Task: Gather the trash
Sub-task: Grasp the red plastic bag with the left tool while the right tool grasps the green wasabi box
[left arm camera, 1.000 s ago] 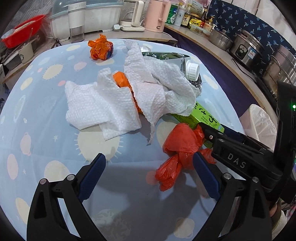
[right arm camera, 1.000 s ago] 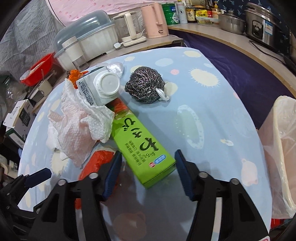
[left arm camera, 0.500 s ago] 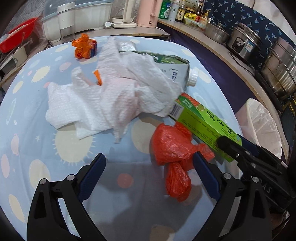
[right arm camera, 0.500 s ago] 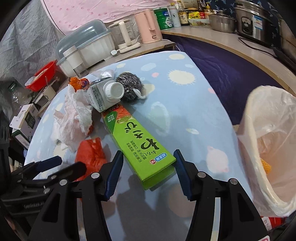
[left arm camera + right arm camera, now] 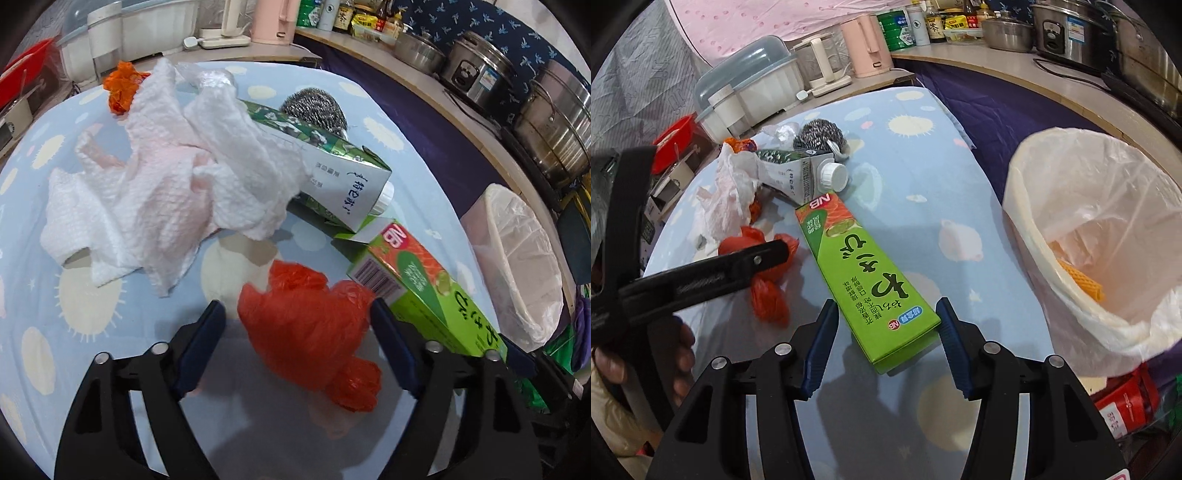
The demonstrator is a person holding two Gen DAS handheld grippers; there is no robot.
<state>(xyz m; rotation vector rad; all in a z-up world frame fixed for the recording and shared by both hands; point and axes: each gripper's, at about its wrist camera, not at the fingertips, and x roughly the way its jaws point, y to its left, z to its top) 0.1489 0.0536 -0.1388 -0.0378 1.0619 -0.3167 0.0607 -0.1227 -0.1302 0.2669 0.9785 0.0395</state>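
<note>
A crumpled red plastic bag [image 5: 306,325] lies on the blue patterned tablecloth [image 5: 110,332]. My left gripper [image 5: 297,332] straddles it and its jaws are closing; a gap still shows at the left pad. A long green box [image 5: 864,266] lies with its near end between the pads of my right gripper [image 5: 886,332], which is shut on it. Its far end is tucked under a milk carton [image 5: 798,173]. A white-lined trash bin [image 5: 1027,192] stands beside the table on the right, with a yellow mesh piece [image 5: 1082,280] inside. A left finger [image 5: 757,258] shows above the red bag [image 5: 772,291].
Crumpled paper towels [image 5: 155,192] cover the table's middle, with an orange wrapper [image 5: 122,86] and a steel scrubber [image 5: 314,109] behind them. A dish rack [image 5: 750,85], a pink kettle [image 5: 864,48] and metal pots [image 5: 480,70] line the counters. A hand [image 5: 683,354] grips the left tool.
The left jaws have narrowed and come down around the red bag. The right gripper has carried the green box rightwards across the cloth, and the bin has come into full view.
</note>
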